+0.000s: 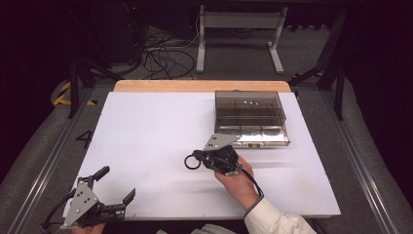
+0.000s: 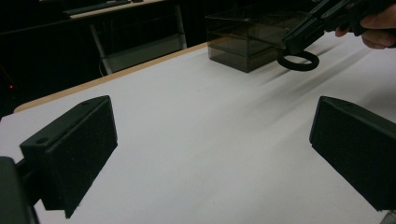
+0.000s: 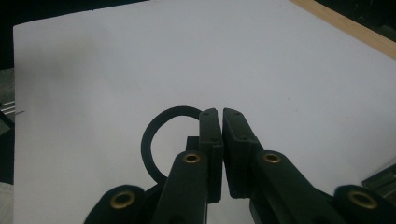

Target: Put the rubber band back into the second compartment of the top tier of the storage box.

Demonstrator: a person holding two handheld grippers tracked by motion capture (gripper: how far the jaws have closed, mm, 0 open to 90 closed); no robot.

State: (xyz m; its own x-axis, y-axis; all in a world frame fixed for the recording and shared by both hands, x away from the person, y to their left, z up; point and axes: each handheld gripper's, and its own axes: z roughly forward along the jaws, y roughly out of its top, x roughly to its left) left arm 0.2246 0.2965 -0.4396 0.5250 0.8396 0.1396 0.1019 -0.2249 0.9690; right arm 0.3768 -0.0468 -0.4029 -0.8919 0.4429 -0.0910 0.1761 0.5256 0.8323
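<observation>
A thin black ring sits at the tip of my right gripper in the middle of the white board. In the right gripper view the jaws stand pressed together, my right gripper pinching the ring at its right edge, the loop sticking out to the left. The left gripper view shows the ring hanging level under the right gripper. My left gripper rests at the board's near left corner, jaws wide apart, nothing between them.
A smoky clear compartment box stands at the board's far right, close behind the right gripper; it also appears in the left gripper view. A wooden table edge runs along the far side. Cables and a metal stand lie beyond.
</observation>
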